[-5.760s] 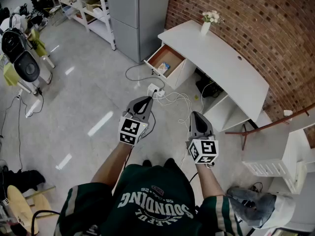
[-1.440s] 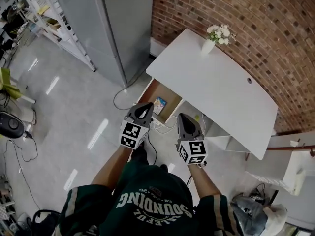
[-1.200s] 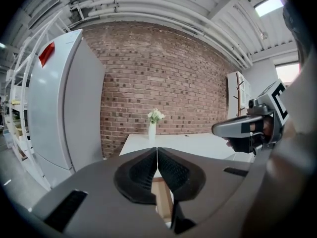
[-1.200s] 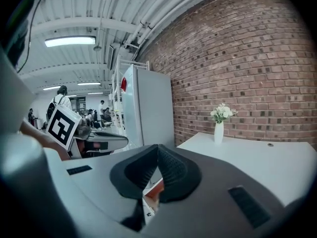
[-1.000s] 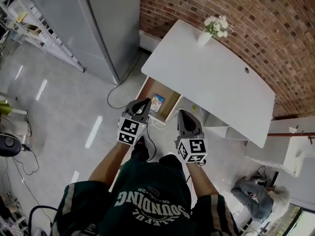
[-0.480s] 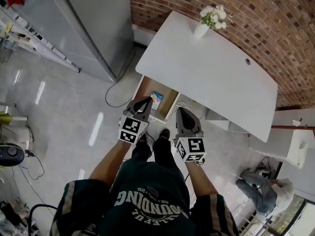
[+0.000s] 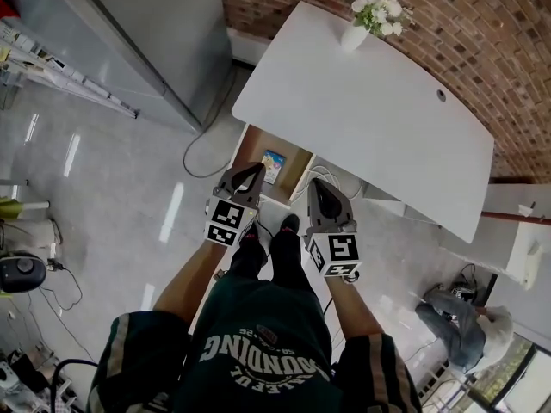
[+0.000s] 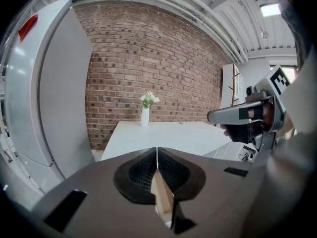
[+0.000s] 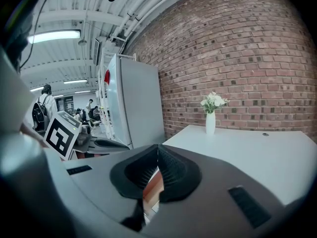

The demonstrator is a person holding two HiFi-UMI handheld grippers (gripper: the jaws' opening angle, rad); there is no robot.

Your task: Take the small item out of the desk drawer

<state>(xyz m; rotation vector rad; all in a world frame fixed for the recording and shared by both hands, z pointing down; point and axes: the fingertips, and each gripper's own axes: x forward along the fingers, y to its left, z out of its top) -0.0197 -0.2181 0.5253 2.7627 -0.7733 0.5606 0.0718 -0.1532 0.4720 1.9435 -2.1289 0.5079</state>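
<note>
The left gripper has its two jaws pressed together at the tip, and nothing is between them. Only a strip of brown wood shows through the small gap below. The right gripper is the same: jaws together and empty. In the head view both are held side by side in front of the person, pointing toward the open drawer of the white desk. The left tip appears over the drawer.

The small item lies flat on the wooden floor of the drawer, just ahead of the left gripper's tip, and seems to be the only thing inside. It is a thin, flat piece with blue and light print. Whether it is a card or a small packet I cannot tell.

I judge that it will be very light and will need little force. Being so flat, it gives the jaws almost nothing to close on from above, and a glossy face could slide along the wood. I would open the jaws first, come down at one edge and pinch across the thickness there, perhaps pushing it against the drawer wall to raise that edge. If it is a soft packet, a hard squeeze may crease it. A vase with flowers stands at the far end of the desk, well apart from the drawer
</note>
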